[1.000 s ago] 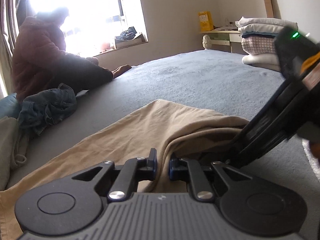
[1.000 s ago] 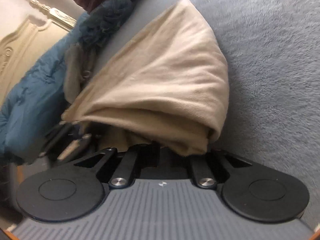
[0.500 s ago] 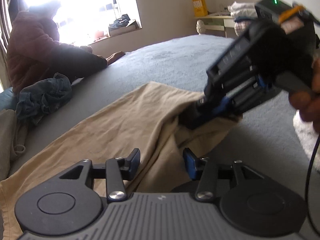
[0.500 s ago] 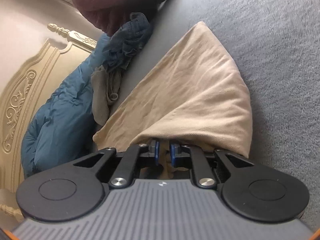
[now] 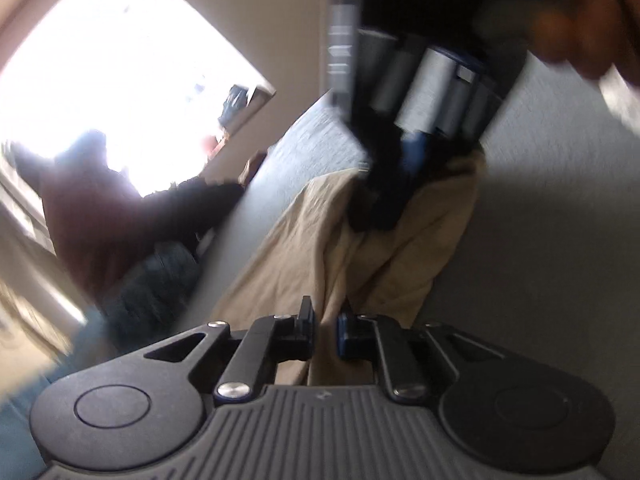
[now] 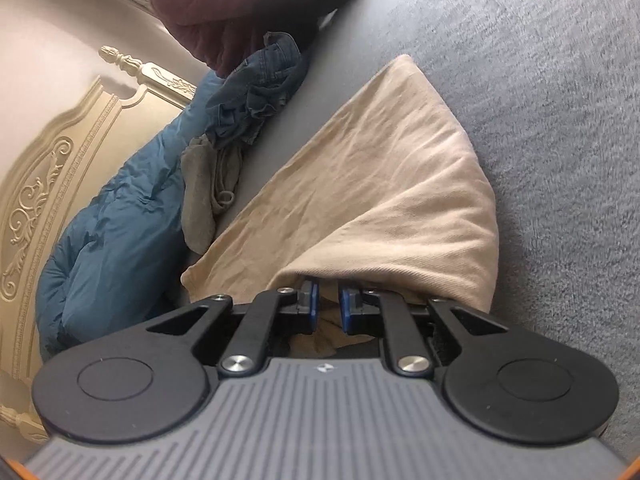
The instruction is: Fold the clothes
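Observation:
A beige garment (image 6: pixel 380 176) lies part folded on the grey-blue bed cover (image 6: pixel 560 80). My right gripper (image 6: pixel 329 308) is shut on its near folded edge, with cloth bunched between the blue pads. In the blurred, tilted left wrist view, my left gripper (image 5: pixel 325 326) is shut on a ridge of the same beige garment (image 5: pixel 360 256). The right gripper (image 5: pixel 380 208) shows there from the side, its tip buried in the cloth, with a hand (image 5: pixel 580 20) on its body above.
A person in a maroon jacket (image 6: pixel 224 4) sits at the bed's far edge by a bright window (image 5: pixel 100 80). Crumpled jeans (image 6: pixel 256 92), a grey garment (image 6: pixel 204 192) and a teal quilt (image 6: pixel 112 240) lie against the cream headboard (image 6: pixel 48 184).
My left gripper opened half a second ago and has now shut on the beige cloth again. Its view has tilted sharply and blurred. The right gripper has drawn back, showing more of the garment.

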`<state>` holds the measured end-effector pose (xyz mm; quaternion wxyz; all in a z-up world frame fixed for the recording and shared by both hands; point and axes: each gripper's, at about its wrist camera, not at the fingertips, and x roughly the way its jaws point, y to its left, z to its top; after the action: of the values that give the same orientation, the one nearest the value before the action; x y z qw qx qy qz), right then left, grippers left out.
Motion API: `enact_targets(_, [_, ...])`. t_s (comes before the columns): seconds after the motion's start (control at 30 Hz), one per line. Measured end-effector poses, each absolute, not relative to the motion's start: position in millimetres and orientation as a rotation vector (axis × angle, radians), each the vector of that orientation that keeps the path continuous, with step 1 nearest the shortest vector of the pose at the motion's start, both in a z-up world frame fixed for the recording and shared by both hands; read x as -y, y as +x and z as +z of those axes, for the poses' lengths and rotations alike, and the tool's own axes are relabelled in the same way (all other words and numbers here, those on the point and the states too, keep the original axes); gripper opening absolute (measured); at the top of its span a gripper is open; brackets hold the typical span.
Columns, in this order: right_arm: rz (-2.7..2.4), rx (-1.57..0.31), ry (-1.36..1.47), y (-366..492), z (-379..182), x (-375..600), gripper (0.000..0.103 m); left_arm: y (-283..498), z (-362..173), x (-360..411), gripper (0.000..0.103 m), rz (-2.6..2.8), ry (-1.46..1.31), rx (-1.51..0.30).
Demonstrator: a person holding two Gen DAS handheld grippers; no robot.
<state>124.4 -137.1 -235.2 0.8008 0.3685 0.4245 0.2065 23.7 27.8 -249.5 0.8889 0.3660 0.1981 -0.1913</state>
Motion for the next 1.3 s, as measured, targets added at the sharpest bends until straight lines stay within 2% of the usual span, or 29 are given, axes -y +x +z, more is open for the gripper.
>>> enact_targets(0.07, [0.444, -0.902, 0.789, 124.2, -233.9, 137.1, 0.011, 27.4, -244.7, -31.7, 0.036, -0.416, 0.697, -0.459])
enact_targets(0.1, [0.446, -0.897, 0.789, 124.1, -233.3, 137.5, 0.011, 30.7, -242.3, -34.7, 0.04, -0.427, 0.665, -0.486])
enact_targets(0.17, [0.447, -0.89, 0.788, 123.7, -232.5, 138.4, 0.011, 36.9, -243.5, -38.6, 0.041, -0.434, 0.654, -0.522])
enact_targets(0.2, [0.446, -0.888, 0.788, 123.4, -232.3, 138.9, 0.011, 40.0, -244.5, -40.4, 0.041, -0.437, 0.652, -0.538])
enact_targets(0.27, [0.444, -0.886, 0.793, 122.8, -232.2, 140.1, 0.011, 40.2, -247.0, -40.4, 0.022, -0.446, 0.665, -0.538])
enact_targets(0.37, [0.452, -0.89, 0.829, 120.6, -233.0, 144.5, 0.011, 36.0, -253.3, -33.3, 0.012, -0.385, 0.719, -0.49])
enact_targets(0.63, [0.442, -1.001, 0.773, 127.8, -244.8, 129.5, 0.011, 7.3, -261.7, -21.3, 0.009, -0.324, 0.831, -0.356])
enact_targets(0.73, [0.411, -0.96, 0.677, 127.2, -240.9, 118.1, 0.01, 6.9, -260.3, -19.3, 0.009, -0.32, 0.817, -0.357])
enact_targets(0.87, [0.369, -0.899, 0.547, 126.2, -235.2, 102.8, 0.005, 8.9, -262.8, -19.7, 0.009, -0.333, 0.803, -0.365])
enact_targets(0.97, [0.337, -0.852, 0.45, 125.3, -231.0, 91.3, 0.005, 11.4, -263.0, -22.0, 0.009, -0.33, 0.784, -0.372])
enact_targets(1.07, [0.331, -0.835, 0.465, 124.5, -233.8, 95.6, 0.009, 12.6, -262.4, -23.8, 0.009, -0.335, 0.774, -0.377])
enact_targets(1.3, [0.307, -0.779, 0.481, 119.1, -230.4, 106.2, 0.004, 18.6, -269.1, -24.8, 0.01, -0.348, 0.792, -0.373])
